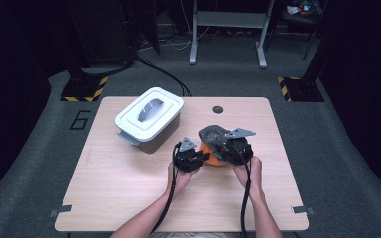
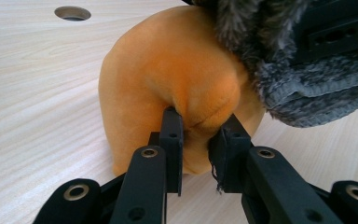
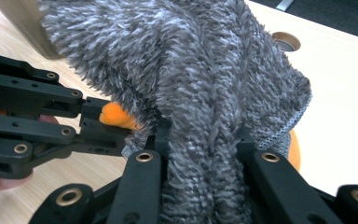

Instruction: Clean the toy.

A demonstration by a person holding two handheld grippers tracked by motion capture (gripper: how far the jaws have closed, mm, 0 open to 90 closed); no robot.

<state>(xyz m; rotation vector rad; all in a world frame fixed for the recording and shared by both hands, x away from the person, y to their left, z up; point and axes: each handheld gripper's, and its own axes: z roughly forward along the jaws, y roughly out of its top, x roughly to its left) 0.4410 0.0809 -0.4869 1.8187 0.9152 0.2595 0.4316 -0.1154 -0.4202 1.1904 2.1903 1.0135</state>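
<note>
My left fingers (image 2: 200,149) pinch a fold of the orange plush (image 2: 168,74) and my right fingers (image 3: 200,144) clench the grey cover (image 3: 177,70); pulling apart could slip either shallow grip.

White lidded bin (image 1: 149,119) on wooden table (image 1: 109,188), back left; round hole (image 1: 218,109) behind.

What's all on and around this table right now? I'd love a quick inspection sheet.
Surface: pale wood table with a round hole.
Job's things: orange plush under a grey fuzzy cloth.
Clutter: lidded white box at back left.
Grippers: left gripper pinches the plush; right gripper is clamped on the cloth.
Cables: one black cable trails from each gripper along the forearms.
Surroundings: grey carpet, metal stand legs, floor cables.
</note>
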